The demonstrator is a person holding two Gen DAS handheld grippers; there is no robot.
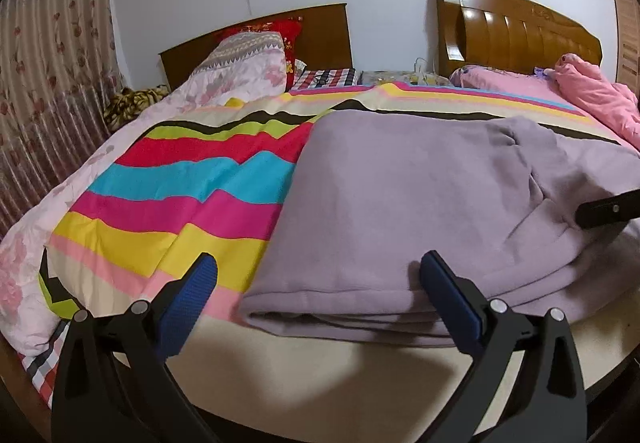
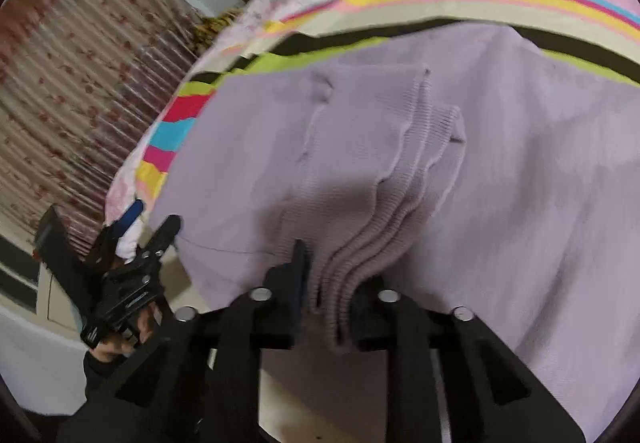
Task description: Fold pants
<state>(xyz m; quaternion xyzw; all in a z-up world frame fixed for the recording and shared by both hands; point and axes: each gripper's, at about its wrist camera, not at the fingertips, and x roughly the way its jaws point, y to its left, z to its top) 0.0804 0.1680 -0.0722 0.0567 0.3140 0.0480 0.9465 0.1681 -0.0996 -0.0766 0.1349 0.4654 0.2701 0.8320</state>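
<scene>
Lilac pants (image 1: 400, 211) lie folded on a striped bedspread (image 1: 192, 183). My left gripper (image 1: 320, 275) is open, its blue pads either side of the near folded edge, holding nothing. In the right wrist view my right gripper (image 2: 330, 283) is shut on the bunched ribbed cuffs (image 2: 360, 235) of the pants (image 2: 500, 163), lifted over the rest of the garment. The left gripper (image 2: 152, 219) shows at the lower left of that view, open. A black finger of the right gripper (image 1: 604, 209) enters the left wrist view from the right edge.
Two wooden headboards (image 1: 516, 31) stand against the back wall. Pillows (image 1: 248, 67) and a pink quilt (image 1: 592, 99) lie at the bed's far end. A floral curtain (image 1: 52, 83) hangs on the left. The bed's near edge (image 1: 320, 383) is just below my left gripper.
</scene>
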